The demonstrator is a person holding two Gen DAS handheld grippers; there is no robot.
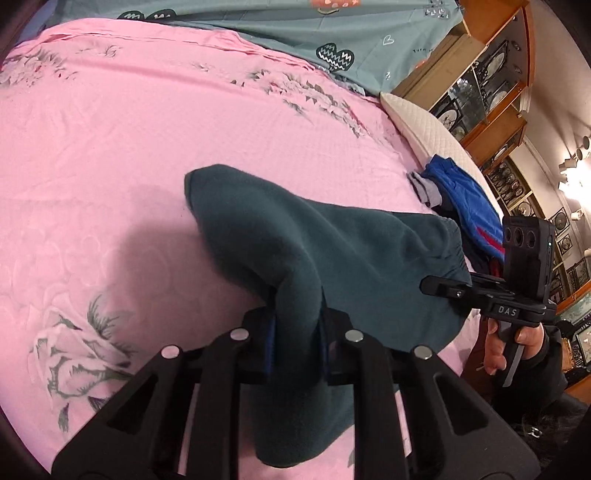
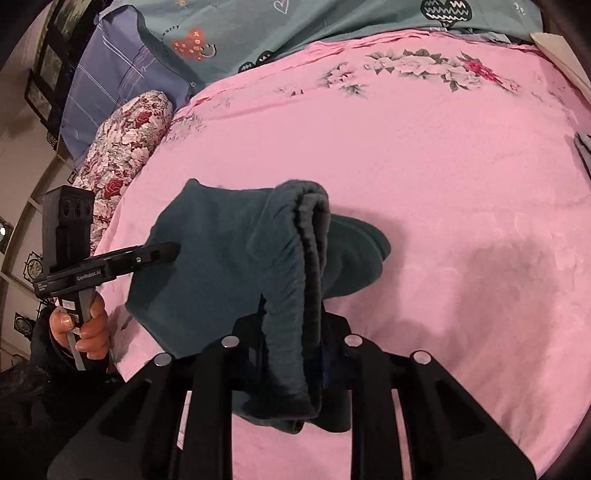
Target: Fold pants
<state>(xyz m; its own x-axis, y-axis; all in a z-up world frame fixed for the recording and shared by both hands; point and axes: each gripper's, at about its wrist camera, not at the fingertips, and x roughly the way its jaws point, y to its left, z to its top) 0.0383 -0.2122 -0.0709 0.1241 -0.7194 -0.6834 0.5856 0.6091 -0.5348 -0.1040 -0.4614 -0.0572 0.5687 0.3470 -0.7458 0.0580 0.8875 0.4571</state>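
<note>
Dark teal fleece pants [image 1: 317, 251] hang between my two grippers above the pink floral bedsheet [image 1: 147, 147]. My left gripper [image 1: 297, 332] is shut on a bunched fold of the pants. My right gripper [image 2: 295, 332] is shut on the elastic waistband [image 2: 310, 236] of the pants [image 2: 221, 258]. The right gripper also shows in the left wrist view [image 1: 439, 286], at the pants' right edge. The left gripper shows in the right wrist view [image 2: 162, 253], at the pants' left edge. Part of the pants rests on the sheet [image 2: 443, 166].
A blue and red garment [image 1: 461, 199] and a white pillow [image 1: 424, 129] lie at the bed's right side. A teal heart-print quilt [image 1: 295, 33] lies at the back. A floral bolster [image 2: 125, 147] and blue pillow [image 2: 110, 74] sit at the left. Wooden cabinets [image 1: 495, 74] stand beyond.
</note>
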